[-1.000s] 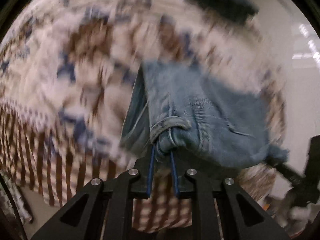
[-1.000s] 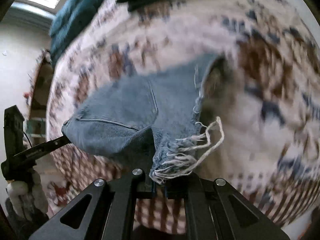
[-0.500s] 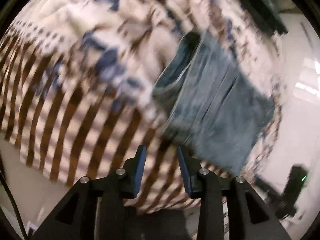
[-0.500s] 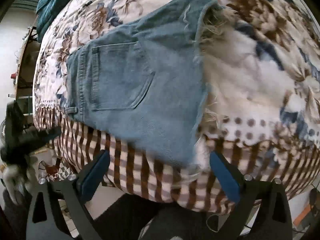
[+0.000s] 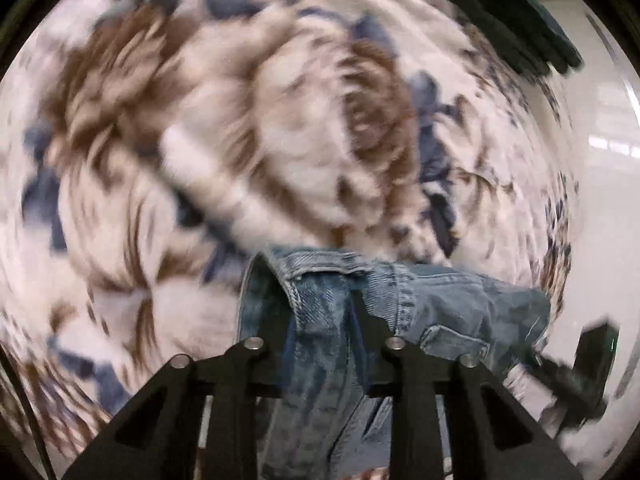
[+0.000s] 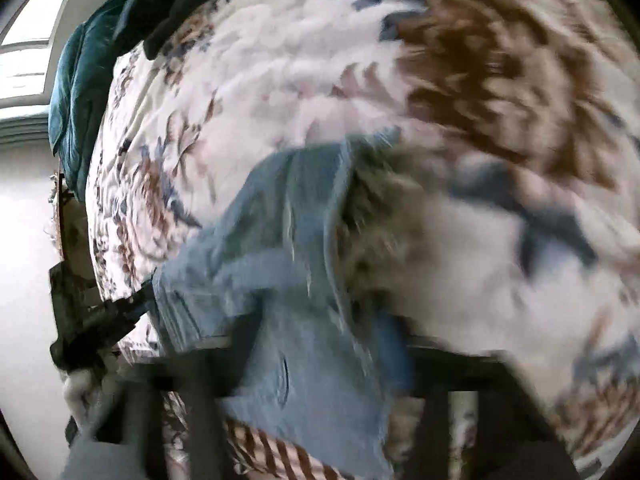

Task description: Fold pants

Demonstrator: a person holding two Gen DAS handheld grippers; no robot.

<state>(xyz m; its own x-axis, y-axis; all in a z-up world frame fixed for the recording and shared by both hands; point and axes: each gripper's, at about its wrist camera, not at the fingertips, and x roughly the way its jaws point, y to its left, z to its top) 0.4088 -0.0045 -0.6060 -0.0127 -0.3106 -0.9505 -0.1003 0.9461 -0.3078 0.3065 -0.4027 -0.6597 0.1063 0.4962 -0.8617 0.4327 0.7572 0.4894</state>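
The light blue denim pants point(image 5: 420, 312) lie on a floral bedspread point(image 5: 240, 140). In the left wrist view my left gripper point(image 5: 320, 320) straddles the waistband edge, with denim between its fingers; the fingertips are sunk in the cloth. In the blurred right wrist view the pants point(image 6: 288, 240) reach down over my right gripper point(image 6: 316, 340), whose fingers stand wide apart under the denim. The other gripper point(image 6: 92, 320) shows at the pants' left end.
The bedspread point(image 6: 440, 100) has a brown striped border point(image 6: 280, 452) at the near edge. Dark teal cloth point(image 6: 76, 80) lies at the far end of the bed, also in the left wrist view point(image 5: 512, 28). Pale wall lies beyond.
Both grippers let go of the pants half a second ago and pulled back. Now both have moved in again onto the denim; the left fingers bracket the waistband.
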